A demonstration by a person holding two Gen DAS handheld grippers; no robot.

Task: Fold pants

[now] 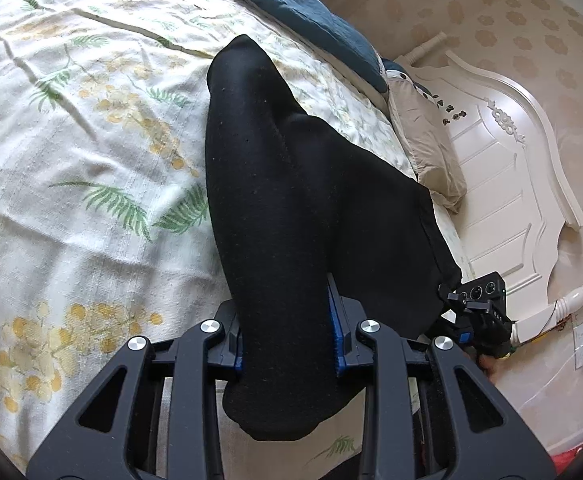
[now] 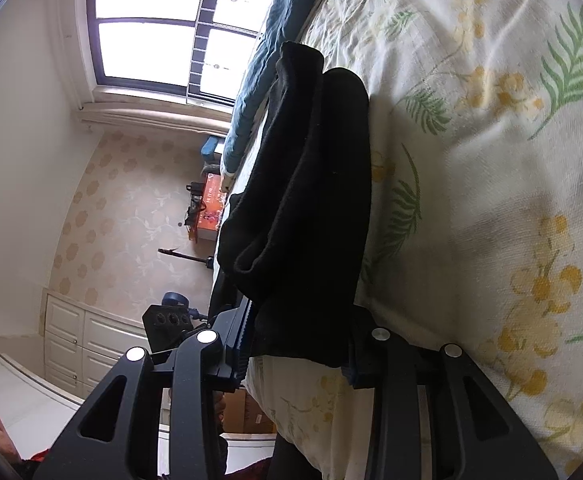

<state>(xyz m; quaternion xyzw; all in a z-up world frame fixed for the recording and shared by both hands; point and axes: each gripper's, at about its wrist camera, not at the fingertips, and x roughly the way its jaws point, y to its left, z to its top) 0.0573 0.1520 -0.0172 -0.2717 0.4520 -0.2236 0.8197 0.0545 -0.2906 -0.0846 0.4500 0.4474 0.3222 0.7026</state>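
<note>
Black pants [image 1: 275,160] stretch over a floral bedspread [image 1: 91,140], lifted at the near end. In the left wrist view my left gripper [image 1: 287,320] is shut on a bunched thick edge of the fabric, whose blue pads [image 1: 337,328] press both sides. The end of the cloth hangs below the jaws. My right gripper [image 1: 479,312] shows at the right, holding the other corner. In the right wrist view the pants [image 2: 311,180] lie doubled in thick layers, and my right gripper [image 2: 299,332] is shut on their near edge. The left gripper [image 2: 171,320] is visible to the left.
A dark blue quilt [image 1: 311,12] lies along the far side of the bed, with a beige pillow [image 1: 427,140] by the white headboard [image 1: 511,160]. The bed edge drops off near the right gripper. A window [image 2: 151,28], white cabinets [image 2: 83,340] and a cardboard box [image 2: 247,412] stand beyond.
</note>
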